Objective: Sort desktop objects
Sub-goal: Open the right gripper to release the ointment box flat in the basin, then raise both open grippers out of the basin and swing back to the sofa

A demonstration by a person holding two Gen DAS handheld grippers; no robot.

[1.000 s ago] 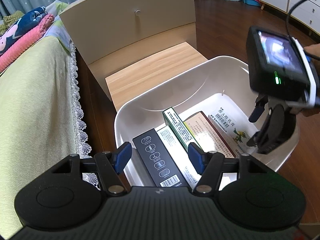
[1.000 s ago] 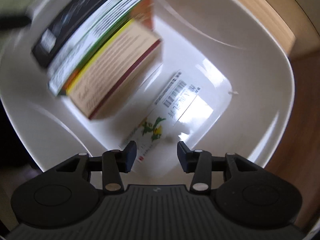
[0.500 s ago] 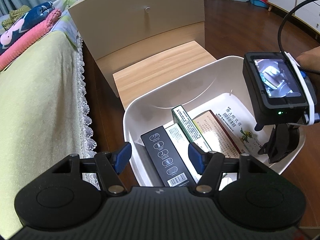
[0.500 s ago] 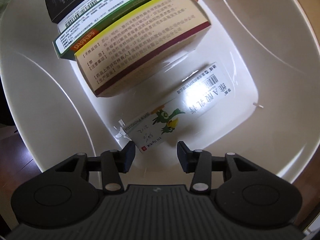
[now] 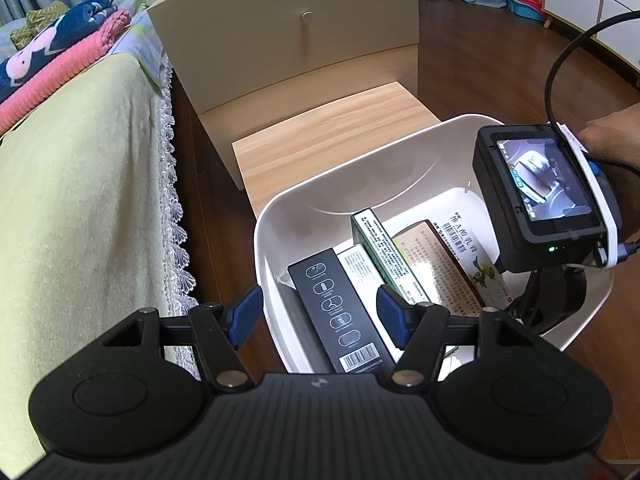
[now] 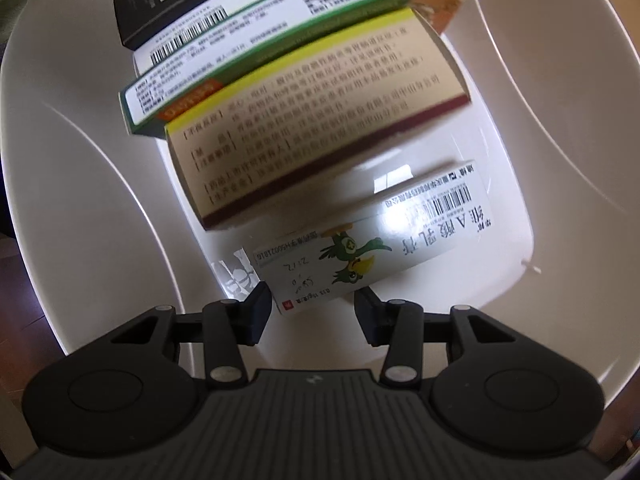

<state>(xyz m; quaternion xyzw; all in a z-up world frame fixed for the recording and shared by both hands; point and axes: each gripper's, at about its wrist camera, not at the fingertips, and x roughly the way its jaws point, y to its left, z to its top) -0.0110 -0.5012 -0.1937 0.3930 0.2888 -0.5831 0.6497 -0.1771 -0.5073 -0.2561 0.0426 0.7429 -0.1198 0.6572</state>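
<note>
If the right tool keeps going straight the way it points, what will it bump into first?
Probably the white box with the green birds, lying flat on the bottom of the white tub. The open right tool points straight at its near end, though how far off is hard to tell.

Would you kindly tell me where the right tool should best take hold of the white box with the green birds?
Probably at the near short end of the white bird box, from above. It lies flat on the tub floor, its far edge under the tan box; the open right tool already straddles the near end.
</note>
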